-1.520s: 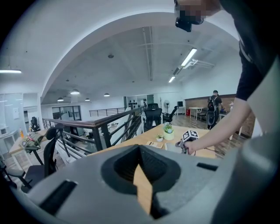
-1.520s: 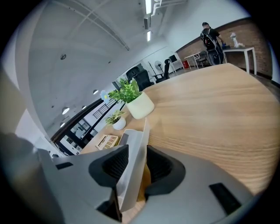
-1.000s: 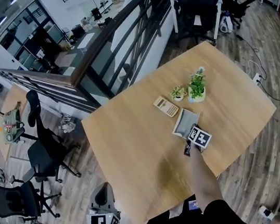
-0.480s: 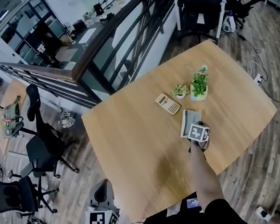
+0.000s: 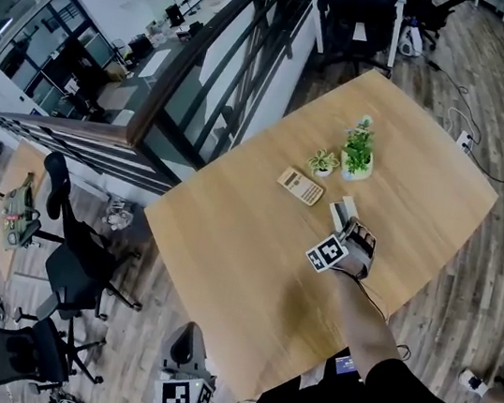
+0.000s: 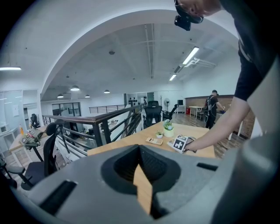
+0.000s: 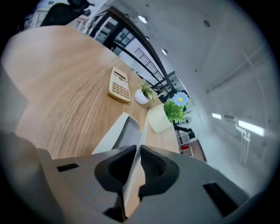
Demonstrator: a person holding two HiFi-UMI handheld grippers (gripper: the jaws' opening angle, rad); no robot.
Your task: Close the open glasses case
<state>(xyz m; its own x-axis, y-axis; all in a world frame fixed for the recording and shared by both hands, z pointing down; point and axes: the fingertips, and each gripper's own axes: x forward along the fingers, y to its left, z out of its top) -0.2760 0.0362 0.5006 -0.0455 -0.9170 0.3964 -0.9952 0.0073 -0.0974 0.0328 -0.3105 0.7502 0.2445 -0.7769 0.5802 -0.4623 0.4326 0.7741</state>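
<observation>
Head view: steeply down over table (image 5: 224, 258). Left gripper view: low, distant, from its 7 o'clock. Right gripper view: close, skimming. All sharing calculator (image 5: 300, 187).

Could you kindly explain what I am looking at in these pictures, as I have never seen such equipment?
There is no robot: a person holds hand-operated tongs in each hand. One picture comes from a camera on the person's head, looking down; the other two ride on the tongs. On the wooden table lie a grey glasses case, a calculator and two small potted plants. The right tongs have just been closing and pinch the case's raised lid. The left tongs, shut and empty, hover away from the table.
</observation>
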